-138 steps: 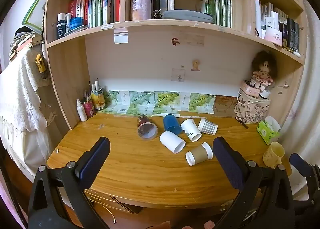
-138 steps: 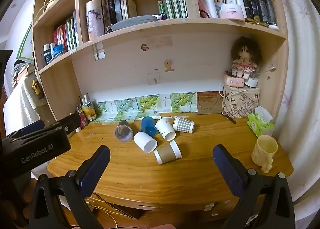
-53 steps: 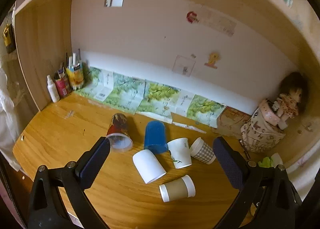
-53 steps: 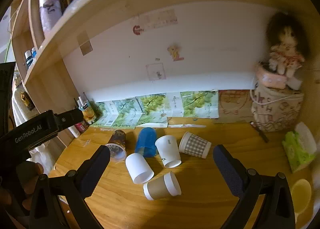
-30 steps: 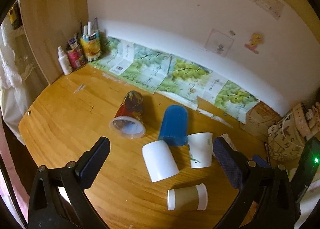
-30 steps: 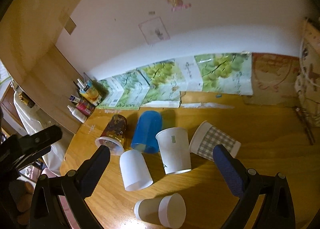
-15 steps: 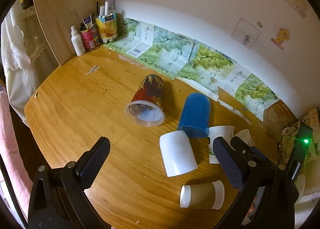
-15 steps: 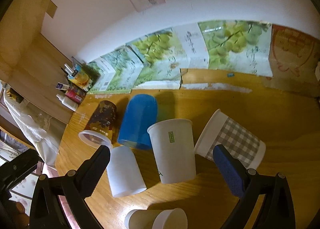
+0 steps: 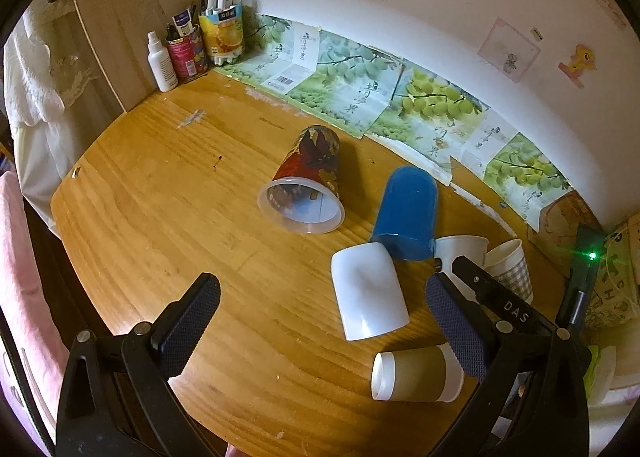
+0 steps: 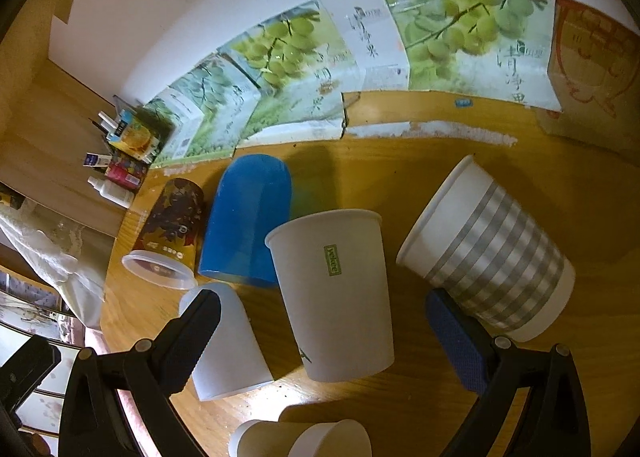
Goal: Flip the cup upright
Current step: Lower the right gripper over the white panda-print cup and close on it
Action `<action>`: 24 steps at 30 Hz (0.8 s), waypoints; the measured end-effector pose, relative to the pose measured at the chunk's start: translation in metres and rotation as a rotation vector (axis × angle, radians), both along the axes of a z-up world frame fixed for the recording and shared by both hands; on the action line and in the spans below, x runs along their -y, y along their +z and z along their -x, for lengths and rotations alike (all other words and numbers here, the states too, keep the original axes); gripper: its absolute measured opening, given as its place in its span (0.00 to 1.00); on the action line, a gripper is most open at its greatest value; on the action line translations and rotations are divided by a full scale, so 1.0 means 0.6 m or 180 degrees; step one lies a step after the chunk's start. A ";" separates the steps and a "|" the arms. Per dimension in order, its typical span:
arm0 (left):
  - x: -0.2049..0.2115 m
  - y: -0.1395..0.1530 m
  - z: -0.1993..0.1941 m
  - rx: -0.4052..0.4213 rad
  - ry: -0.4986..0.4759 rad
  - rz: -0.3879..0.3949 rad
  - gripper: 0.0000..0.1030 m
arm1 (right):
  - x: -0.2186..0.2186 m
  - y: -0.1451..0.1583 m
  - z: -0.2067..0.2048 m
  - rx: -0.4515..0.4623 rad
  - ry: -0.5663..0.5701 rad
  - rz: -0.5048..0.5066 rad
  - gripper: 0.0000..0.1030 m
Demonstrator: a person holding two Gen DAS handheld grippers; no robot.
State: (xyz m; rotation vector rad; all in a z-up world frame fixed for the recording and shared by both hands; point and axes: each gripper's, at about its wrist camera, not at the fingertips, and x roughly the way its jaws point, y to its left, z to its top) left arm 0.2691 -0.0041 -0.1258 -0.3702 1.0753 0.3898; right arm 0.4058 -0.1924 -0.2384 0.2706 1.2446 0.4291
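Several cups lie on their sides on a wooden desk (image 9: 160,197). A patterned clear-rimmed cup (image 9: 308,185) (image 10: 170,233), a blue cup (image 9: 408,213) (image 10: 248,217), a plain white cup (image 9: 366,291) (image 10: 224,341), a white paper cup with a green label (image 10: 334,297), a grey-checked cup (image 10: 488,261) (image 9: 512,269) and a brown-sleeved cup (image 9: 416,373) (image 10: 300,439). My left gripper (image 9: 320,321) is open, above the desk near the plain white cup. My right gripper (image 10: 320,337) is open, low over the labelled cup, which lies between its fingers.
Flattened green grape cartons (image 9: 360,89) line the white back wall. A spray bottle (image 9: 160,65), a tin and a carton of pens (image 9: 222,31) stand in the back left corner. White cloth (image 9: 36,77) hangs beyond the desk's left edge. A patterned bag (image 9: 616,281) stands at far right.
Both grippers have moved forward and down toward the cups. The right one now hangs close over the labelled white cup. No cup has moved.
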 end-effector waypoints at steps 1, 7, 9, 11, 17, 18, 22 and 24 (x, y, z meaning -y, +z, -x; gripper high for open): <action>-0.001 -0.001 0.001 -0.0006 0.0008 -0.0002 0.99 | -0.001 -0.004 -0.002 -0.0025 0.0006 0.0007 0.95; -0.008 -0.004 0.010 -0.0034 0.0066 0.0013 0.99 | -0.003 -0.020 -0.006 -0.0128 0.0033 0.0019 0.91; -0.010 -0.004 0.012 -0.0037 0.0085 0.0015 0.99 | -0.005 -0.023 -0.007 -0.0139 0.0039 0.0024 0.89; -0.012 -0.004 0.015 -0.0038 0.0107 0.0022 0.99 | -0.004 -0.026 -0.008 -0.0153 0.0034 0.0035 0.89; -0.014 -0.004 0.022 -0.0039 0.0153 0.0033 0.99 | -0.003 -0.035 -0.012 -0.0219 0.0044 0.0038 0.74; -0.014 -0.004 0.023 -0.0038 0.0157 0.0032 0.99 | -0.001 -0.037 -0.012 -0.0236 0.0036 0.0034 0.72; -0.014 -0.004 0.025 -0.0039 0.0158 0.0035 0.99 | 0.001 -0.041 -0.013 -0.0263 0.0031 0.0010 0.63; -0.015 -0.003 0.025 -0.0038 0.0157 0.0035 0.99 | 0.001 -0.041 -0.014 -0.0268 0.0023 0.0015 0.63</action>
